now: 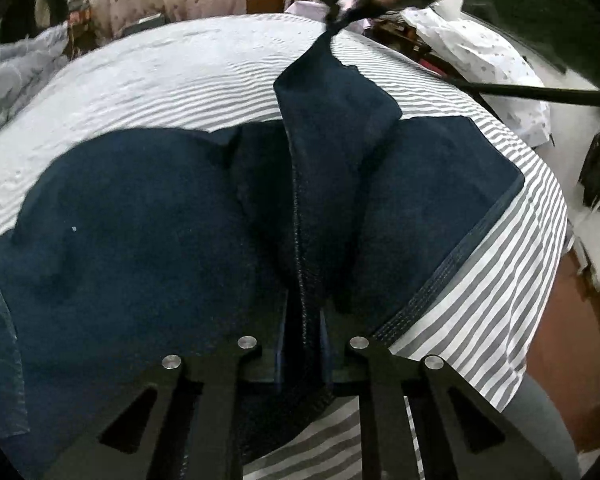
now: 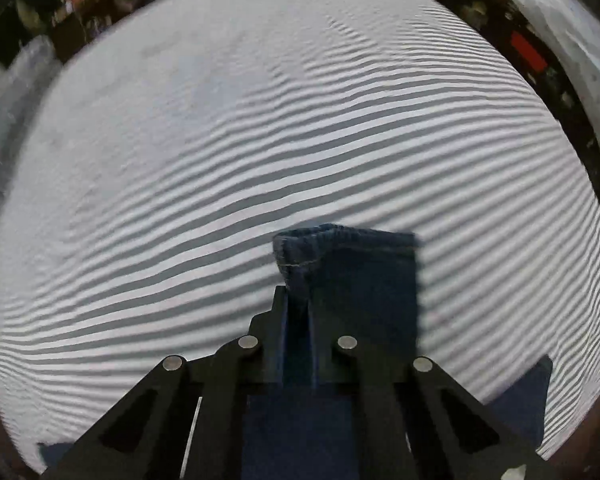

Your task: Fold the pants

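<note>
Pinching dark pants (image 1: 148,216) over a striped bedsheet (image 1: 172,72), both tongs (image 1: 303,320) (image 2: 300,320) clamped tight.

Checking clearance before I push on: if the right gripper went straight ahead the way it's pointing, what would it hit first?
Most likely the pants hem it is shut on, then the striped bedsheet just behind; depth is unclear.

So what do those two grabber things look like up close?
Both look alike. The left gripper and right gripper are black flat frames with long cut-out slots and four shiny round silver bolts each. Their fingers are dark blue and narrow. From the left camera the right gripper shows far off as a blurry black shape with a grey handle. No cables or sleeves show.
</note>
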Tool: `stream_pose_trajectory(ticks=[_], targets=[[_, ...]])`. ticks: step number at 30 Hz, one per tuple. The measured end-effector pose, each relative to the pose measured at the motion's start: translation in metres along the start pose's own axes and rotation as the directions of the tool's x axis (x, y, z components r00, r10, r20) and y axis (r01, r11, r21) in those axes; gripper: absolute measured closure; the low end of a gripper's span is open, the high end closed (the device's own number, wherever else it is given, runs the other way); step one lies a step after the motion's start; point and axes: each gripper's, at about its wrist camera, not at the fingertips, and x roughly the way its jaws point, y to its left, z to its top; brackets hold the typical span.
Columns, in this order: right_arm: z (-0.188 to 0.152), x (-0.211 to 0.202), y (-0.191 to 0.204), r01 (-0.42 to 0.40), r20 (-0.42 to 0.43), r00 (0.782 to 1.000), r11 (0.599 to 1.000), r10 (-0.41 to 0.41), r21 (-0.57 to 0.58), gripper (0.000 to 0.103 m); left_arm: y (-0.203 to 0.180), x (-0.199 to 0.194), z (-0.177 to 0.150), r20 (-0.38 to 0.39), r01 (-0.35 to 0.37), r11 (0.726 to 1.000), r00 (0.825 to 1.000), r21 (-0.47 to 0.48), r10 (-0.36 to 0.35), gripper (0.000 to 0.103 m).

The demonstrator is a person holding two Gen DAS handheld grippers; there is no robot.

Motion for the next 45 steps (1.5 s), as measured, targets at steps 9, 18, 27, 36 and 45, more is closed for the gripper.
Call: stream_pose_trajectory(ticks=[9,18,27,36,45], targets=[[-0.077,-0.126,-0.18,-0.151,0.195,0.975,0.957,0.104,0.246,0.096,-0.028,-0.009,-0.006,0.033,-0.087,0.987,0.996,0.133,0.084,0.093],[-0.181,-0.06,-0.307,-0.138,0.125,0.988,0.885,0.091,0.445,0.096,-0.053,0.006,-0.012,0.013,-0.162,0.937,0.986,0.309,0.166,0.092],[-0.236,-0.054,-0.346,-0.254,0.199,0.964,0.819,0.175,0.515,0.096,-0.056,0.003,-0.016,0.004,-0.148,0.914,0.987,0.377,0.158,0.092],[-0.277,-0.034,-0.364,-0.218,0.177,0.974,0.815,0.144,0.537,0.096,-0.042,-0.001,-0.017,-0.024,-0.105,0.92,0.992,0.378,0.123,0.092],[-0.273,-0.028,-0.353,-0.039,0.084,0.996,0.868,-0.004,0.496,0.065,-0.043,0.007,-0.029,-0.052,-0.119,0.925,0.988,0.361,0.147,0.092]])
